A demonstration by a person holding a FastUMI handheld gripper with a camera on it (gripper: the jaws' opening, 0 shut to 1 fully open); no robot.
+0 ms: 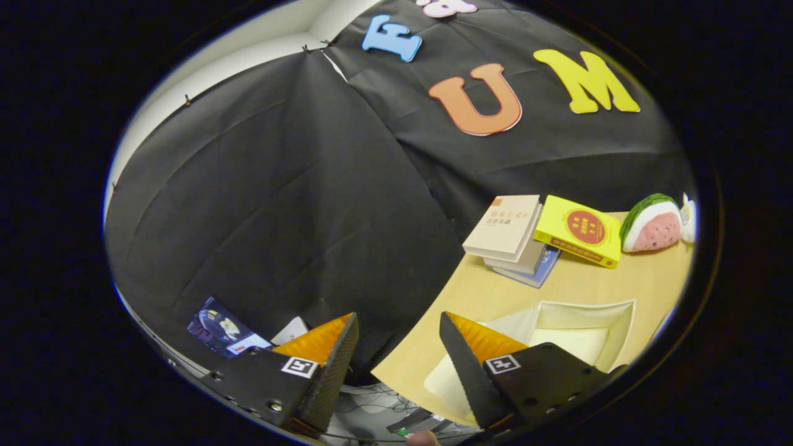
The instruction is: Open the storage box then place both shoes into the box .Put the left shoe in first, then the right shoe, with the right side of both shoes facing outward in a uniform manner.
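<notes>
Two wedge-shaped fingers of the hand-held gripper (398, 337) sit closest to the camera, spread well apart with nothing between them; each has a ridged inner face and carries one small square marker. Behind them hangs a wide wall of matte black cloth, creased into soft folds. Under the right finger and beyond it lies a smooth, pale wooden tabletop (576, 288), tilted in this view. On it, just ahead of the right finger and partly hidden by it, sits one cream storage box (585, 325), rectangular, with its thin walls standing up and its inside open to view. Farther along the tabletop is a loose stack of three books (505, 226): a beige one on top, a white one under it, a blue one at the bottom. One yellow book (579, 230) leans against that stack. Beside it rests one plush toy (652, 223) shaped like a watermelon slice, with a green rind and pink flesh.
</notes>
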